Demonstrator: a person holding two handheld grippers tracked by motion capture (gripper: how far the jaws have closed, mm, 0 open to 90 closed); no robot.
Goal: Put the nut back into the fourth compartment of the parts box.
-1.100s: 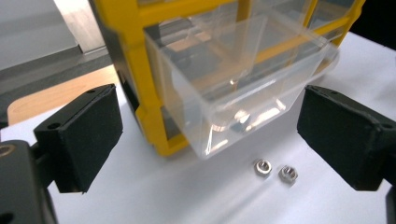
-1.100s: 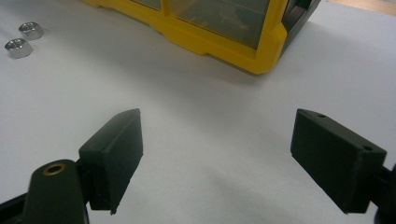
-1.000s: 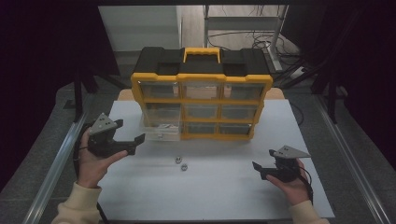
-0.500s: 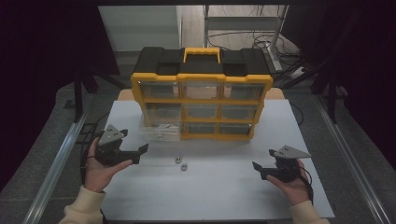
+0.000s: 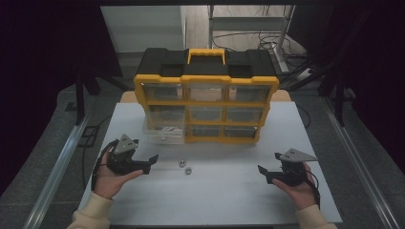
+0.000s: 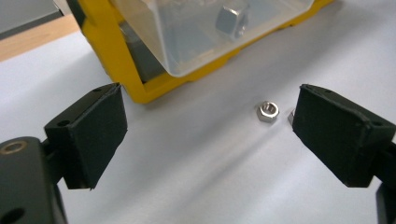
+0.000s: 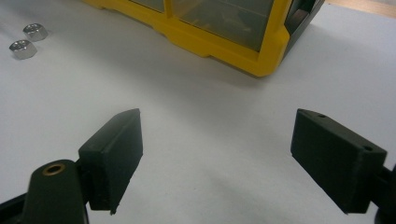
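Note:
Two steel nuts (image 5: 181, 163) (image 5: 188, 170) lie on the white table (image 5: 229, 200), in front of a yellow and black drawer organizer (image 5: 205, 102). Its clear bottom-left drawer (image 5: 165, 134) is pulled out, and the left gripper view shows a nut (image 6: 232, 21) inside that drawer (image 6: 196, 42). My left gripper (image 5: 149, 162) is open and low, just left of the nuts. In its own view, one nut (image 6: 268, 111) lies ahead between the jaws and another peeks from behind the right jaw. My right gripper (image 5: 263, 173) rests open at the right, holding nothing.
The organizer's yellow corner (image 7: 261, 56) stands ahead of the right gripper (image 7: 217, 149), with the two nuts (image 7: 28, 39) far to its left. Metal rails (image 5: 57, 167) run along both table sides. Cables lie on the floor behind the organizer.
My left gripper has come down and toward the person, shifting slightly right to sit beside the two nuts. The right gripper has stayed put.

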